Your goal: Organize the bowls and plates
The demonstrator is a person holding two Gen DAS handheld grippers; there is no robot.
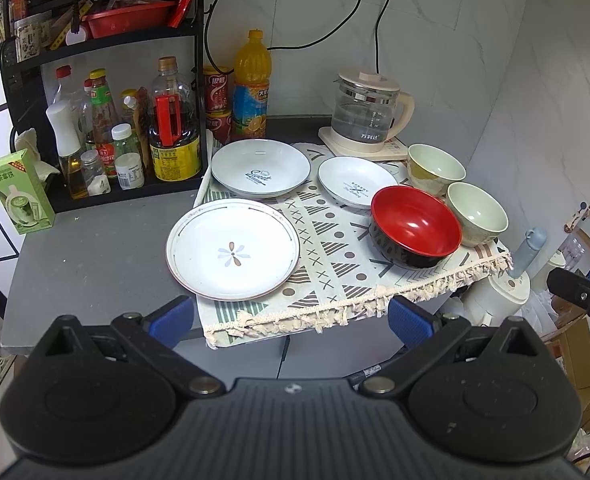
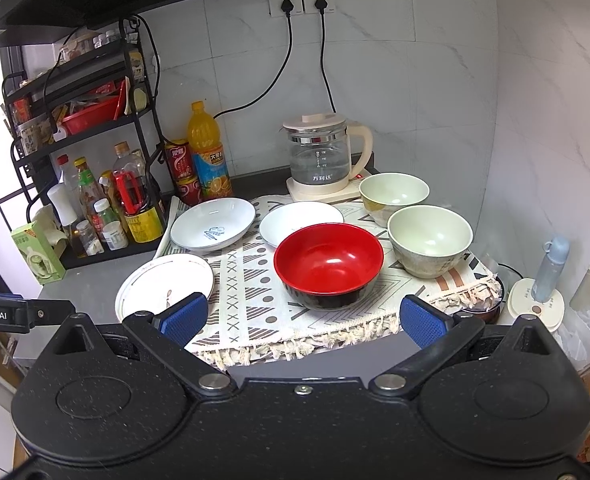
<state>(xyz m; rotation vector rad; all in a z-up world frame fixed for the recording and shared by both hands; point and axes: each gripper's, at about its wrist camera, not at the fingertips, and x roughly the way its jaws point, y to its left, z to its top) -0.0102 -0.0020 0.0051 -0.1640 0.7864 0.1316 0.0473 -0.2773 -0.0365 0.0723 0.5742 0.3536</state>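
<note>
Far left on the grey counter [image 1: 95, 248]: a black rack [image 1: 27, 92] crowded with sauce bottles [image 1: 175, 120], an orange juice bottle [image 1: 251, 84] just right of it. Across the patterned cloth [image 1: 335, 256], left to right: flower plate [image 1: 233, 249] at the near left edge, half off the cloth, "Sweet" plate [image 1: 260, 167] behind it, small white plate [image 1: 357, 182] further right, red-and-black bowl [image 1: 415, 226] touching its near rim, two pale green bowls [image 1: 476, 214] at the right edge, glass kettle [image 1: 365, 110] at the far right. Near the front edge, apart from every dish and empty: left gripper [image 1: 291, 320], blue pads spread wide, facing the flower plate, and right gripper [image 2: 303, 318], equally wide, facing the red-and-black bowl.
</note>
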